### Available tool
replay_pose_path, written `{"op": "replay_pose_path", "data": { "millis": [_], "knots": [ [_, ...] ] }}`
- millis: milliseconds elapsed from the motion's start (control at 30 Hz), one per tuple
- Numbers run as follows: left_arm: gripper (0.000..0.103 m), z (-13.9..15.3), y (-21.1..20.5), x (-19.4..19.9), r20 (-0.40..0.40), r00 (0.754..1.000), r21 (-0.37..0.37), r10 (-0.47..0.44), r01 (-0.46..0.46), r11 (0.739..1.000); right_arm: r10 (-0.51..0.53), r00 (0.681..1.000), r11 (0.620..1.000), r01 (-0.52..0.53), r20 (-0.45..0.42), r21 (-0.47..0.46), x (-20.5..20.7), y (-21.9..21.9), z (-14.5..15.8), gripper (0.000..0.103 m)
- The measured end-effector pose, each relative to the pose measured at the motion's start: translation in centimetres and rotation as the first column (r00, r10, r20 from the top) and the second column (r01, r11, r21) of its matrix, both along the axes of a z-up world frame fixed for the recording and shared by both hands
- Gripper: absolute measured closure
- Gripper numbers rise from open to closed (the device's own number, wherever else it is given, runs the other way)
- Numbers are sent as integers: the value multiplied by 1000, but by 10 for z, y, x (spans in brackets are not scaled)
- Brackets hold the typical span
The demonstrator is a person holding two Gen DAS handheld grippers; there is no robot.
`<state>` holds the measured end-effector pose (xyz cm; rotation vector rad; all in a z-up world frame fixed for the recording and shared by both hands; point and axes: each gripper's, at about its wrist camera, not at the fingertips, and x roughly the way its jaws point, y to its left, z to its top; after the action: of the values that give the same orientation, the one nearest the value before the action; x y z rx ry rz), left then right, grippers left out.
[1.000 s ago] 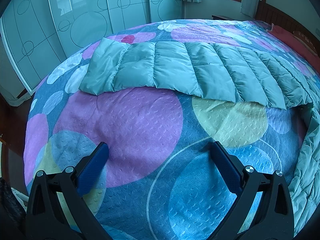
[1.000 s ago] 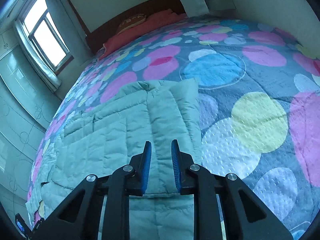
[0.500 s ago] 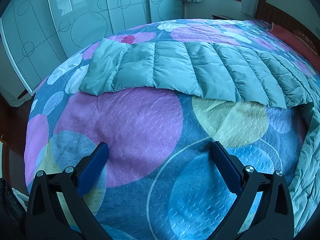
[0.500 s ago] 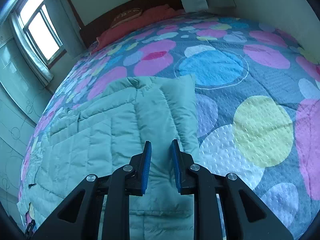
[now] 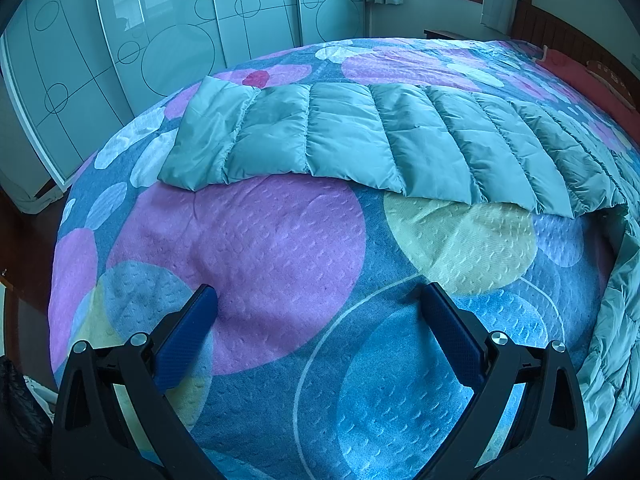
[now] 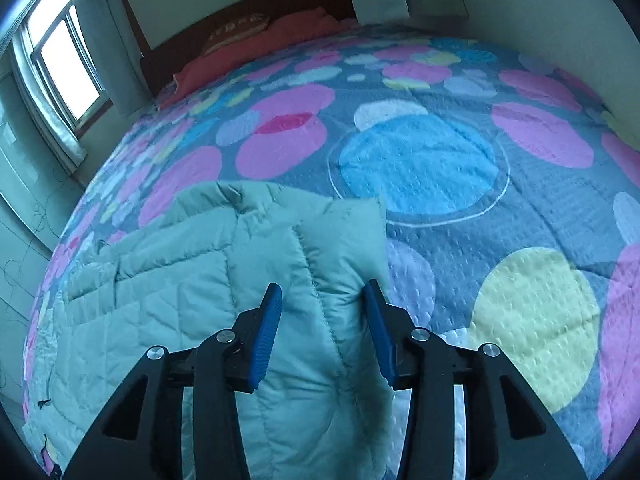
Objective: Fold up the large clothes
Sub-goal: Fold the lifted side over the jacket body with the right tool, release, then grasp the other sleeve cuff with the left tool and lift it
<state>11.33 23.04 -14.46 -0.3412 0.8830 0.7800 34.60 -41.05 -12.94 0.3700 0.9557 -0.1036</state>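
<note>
A pale green quilted down jacket lies on the bed. In the left wrist view one sleeve [image 5: 360, 140] stretches flat across the bedspread, and the body's edge shows at the right [image 5: 616, 340]. My left gripper [image 5: 316, 300] is open and empty, low over the bedspread, well short of the sleeve. In the right wrist view the other sleeve [image 6: 344, 256] lies folded over the jacket body [image 6: 152, 312]. My right gripper [image 6: 322, 296] is open, its jaws on either side of this sleeve, not gripping it.
The bed carries a bedspread with big coloured circles [image 6: 420, 160]. Red pillows [image 6: 256, 44] and a wooden headboard lie at the far end. Sliding wardrobe doors [image 5: 160, 40] stand beyond the bed's foot edge. A window [image 6: 68, 68] is on the left wall.
My right gripper has opened; it was shut on the sleeve before and let it go onto the jacket. The left gripper has not moved.
</note>
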Motion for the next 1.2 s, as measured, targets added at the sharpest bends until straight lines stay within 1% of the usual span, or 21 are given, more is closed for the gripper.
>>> {"op": "replay_pose_path", "data": {
  "millis": [33,100,167,267,333,400,467,567,600,700,767,800,933,1067,1100,1167,1200],
  "knots": [
    [2,0,-1,1,0,1000,-1,0,0,1000,6,1000,1000,-6,9,-17,1,1,1,60],
    [2,0,-2,1,1,1000,0,0,0,1000,10,1000,998,-11,-6,-58,1,6,10,60],
    [2,0,-2,1,0,1000,1,0,0,1000,9,1000,997,-8,21,-77,-9,13,24,60],
    [2,0,-2,1,0,1000,0,0,0,1000,37,997,997,-32,67,-63,-32,26,40,60],
    [2,0,-1,0,0,1000,0,0,0,1000,70,995,997,-68,75,-36,-52,38,41,60],
    [2,0,-2,1,-1,1000,1,0,0,1000,101,993,995,-99,67,-27,-67,49,37,60],
    [2,0,-1,1,0,1000,1,0,0,1000,116,992,993,-115,41,-41,-72,58,29,60],
    [2,0,-1,0,0,1000,1,0,0,1000,137,991,986,-136,6,-99,-75,71,11,60],
    [2,0,-2,1,1,1000,1,0,0,1000,138,990,983,-136,8,-119,-76,73,6,60],
    [2,0,-1,1,3,1000,-1,0,0,1000,153,988,970,-147,19,-194,-77,82,0,58],
    [2,0,0,0,4,1000,-3,0,0,1000,159,987,966,-151,22,-211,-77,84,0,55],
    [2,0,1,0,5,1000,-4,0,1,1000,160,987,964,-151,22,-217,-78,84,0,54],
    [2,3,3,-3,21,1000,-24,-3,3,1000,157,987,967,-145,43,-208,-81,82,-1,54],
    [2,9,10,-9,58,998,-62,-19,22,998,158,986,970,-144,59,-197,-84,82,-1,51],
    [2,11,10,-12,74,997,-71,-20,25,997,163,985,972,-149,65,-184,-85,81,-1,49],
    [2,15,21,-19,122,993,-100,-12,25,995,176,981,973,-162,77,-163,-86,81,0,38],
    [2,17,26,-21,143,990,-112,-9,25,993,176,981,972,-162,76,-168,-86,82,0,38]
  ]
}}
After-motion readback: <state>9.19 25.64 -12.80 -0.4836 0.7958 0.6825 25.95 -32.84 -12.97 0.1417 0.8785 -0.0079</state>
